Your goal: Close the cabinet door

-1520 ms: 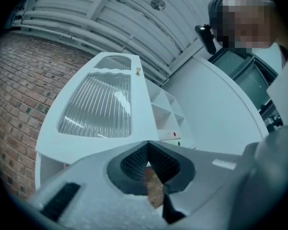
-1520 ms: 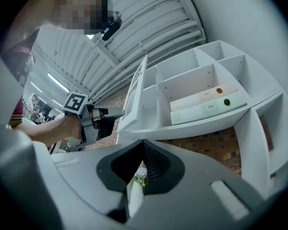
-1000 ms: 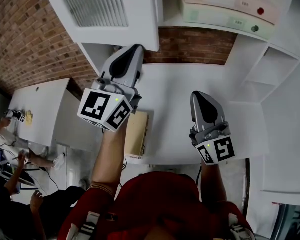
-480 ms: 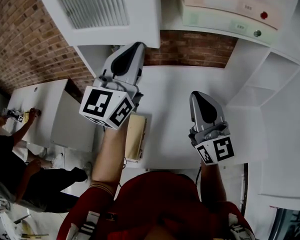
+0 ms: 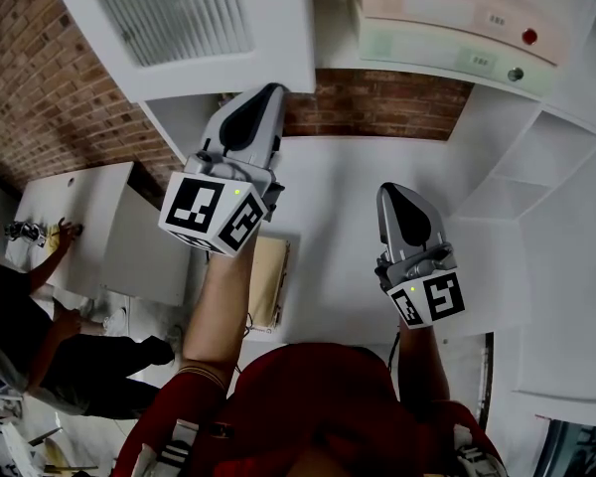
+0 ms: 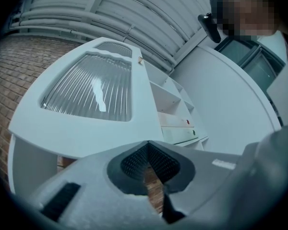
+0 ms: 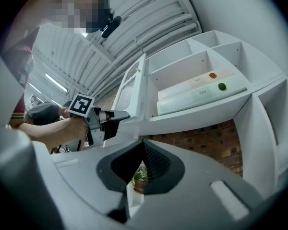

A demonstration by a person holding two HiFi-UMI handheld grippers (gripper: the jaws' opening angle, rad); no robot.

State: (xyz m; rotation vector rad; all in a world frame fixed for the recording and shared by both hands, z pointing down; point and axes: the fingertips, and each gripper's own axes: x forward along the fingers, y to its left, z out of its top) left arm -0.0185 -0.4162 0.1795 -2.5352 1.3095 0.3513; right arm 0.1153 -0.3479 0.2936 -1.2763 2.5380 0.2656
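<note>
Overhead, open cabinet door (image 5: pixel 194 18), left gripper (image 5: pixel 270 91) fingers (image 6: pixel 134 163) shut at its edge

Right gripper (image 7: pixel 143 145): fingers together, empty. Cabinet door (image 7: pixel 134 85): open, left gripper (image 7: pixel 116 117) at its lower edge. Shelf (image 7: pixel 201 113): two flat boxes (image 7: pixel 197 92). Brick wall (image 7: pixel 206 145) below.

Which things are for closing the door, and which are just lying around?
For the job: door, cabinet, left gripper near the door's edge.
Just lying about: pink box, green box, tan board.
</note>
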